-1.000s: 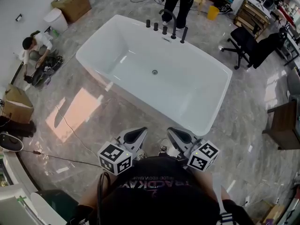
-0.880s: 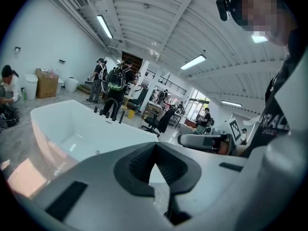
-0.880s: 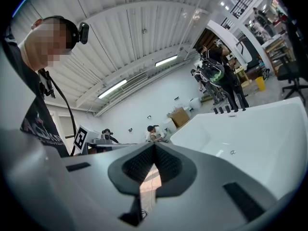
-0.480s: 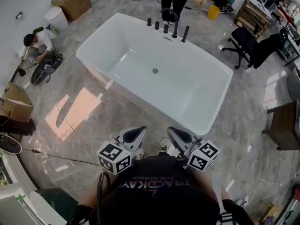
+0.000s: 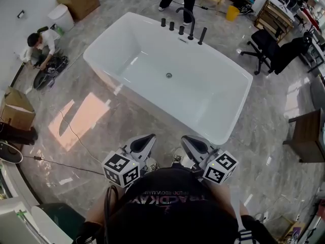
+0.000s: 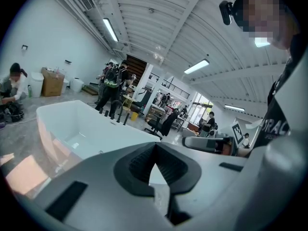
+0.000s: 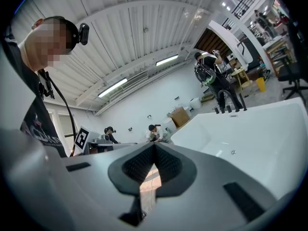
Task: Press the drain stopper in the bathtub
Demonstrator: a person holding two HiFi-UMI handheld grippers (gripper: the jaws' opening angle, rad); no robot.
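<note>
White acrylic fills the middle of the head view: the tub [image 5: 203, 98] stands empty on grey marble floor, and the stopper [image 5: 169, 75] is a small metal disc at the centre of its bottom. The taps [image 5: 183, 29] line the tub's far rim. The left gripper [image 5: 147, 139] and right gripper [image 5: 188, 140] are held side by side at the person's chest, short of the tub's near rim and well apart from the stopper. Off the tub's left end a person [image 5: 40, 42] crouches on the floor.

In the left gripper view the jaws meet at their tips with nothing between them. Past them lies the tub's hollow, with the stopper [image 6: 100, 152] a faint dot on its floor.

The right gripper view shows the same: jaws together and empty, the tub to their right, and the stopper [image 7: 233, 152] a speck low in the basin.

The step in hand looks like the approach. To do it well, the person would probably step up to the near rim, lean over, and bring one gripper down with its jaws kept together as a blunt tip. It should land squarely on the disc's centre and push straight down; an off-centre or slanted push could slide off onto the smooth floor of the tub.
</note>
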